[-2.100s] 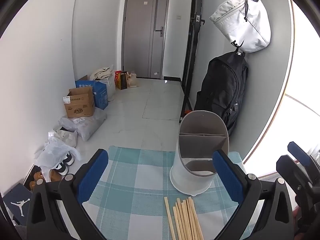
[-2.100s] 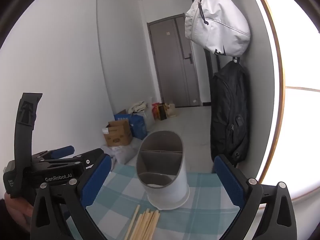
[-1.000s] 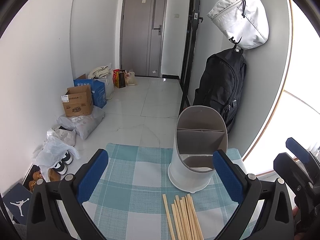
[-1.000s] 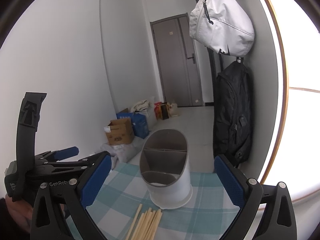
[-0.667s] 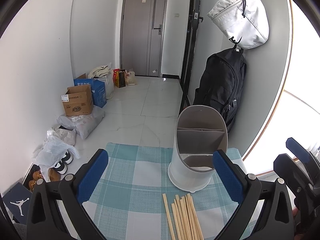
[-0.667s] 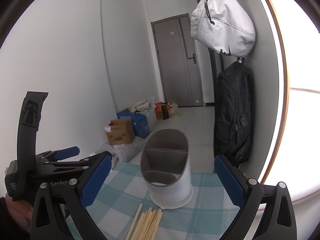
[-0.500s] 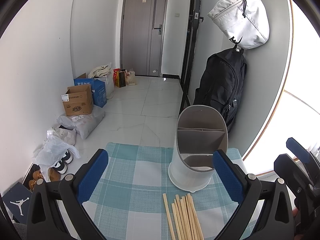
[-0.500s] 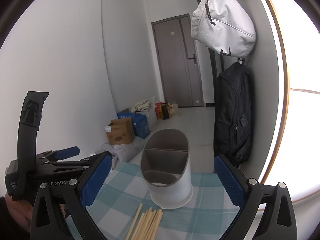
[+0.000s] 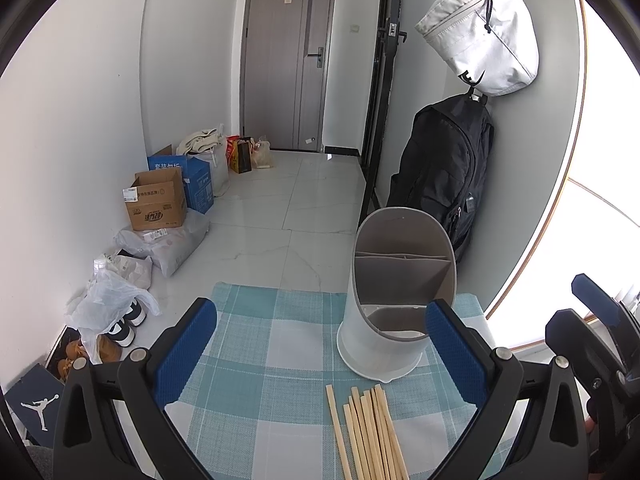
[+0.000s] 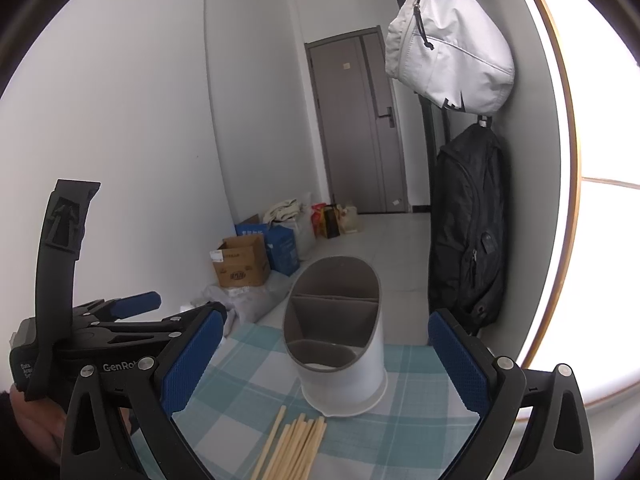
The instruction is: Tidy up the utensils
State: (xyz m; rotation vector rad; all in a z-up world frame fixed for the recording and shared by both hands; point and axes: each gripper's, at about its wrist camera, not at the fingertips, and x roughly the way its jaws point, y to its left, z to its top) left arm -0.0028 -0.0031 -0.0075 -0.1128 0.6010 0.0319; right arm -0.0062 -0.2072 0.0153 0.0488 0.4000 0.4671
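Wooden chopsticks [image 9: 368, 432] lay loose on the checked cloth [image 9: 256, 344] of the table, just in front of the divided holder [image 9: 400, 292], whose visible compartments looked empty. Left hand-held gripper [image 9: 320, 352] and right hand-held gripper [image 10: 326, 360] both gaped wide, holding nothing; apparently nothing was sorted yet.

A black backpack [image 9: 440, 176] hangs below a white bag [image 9: 480, 32].
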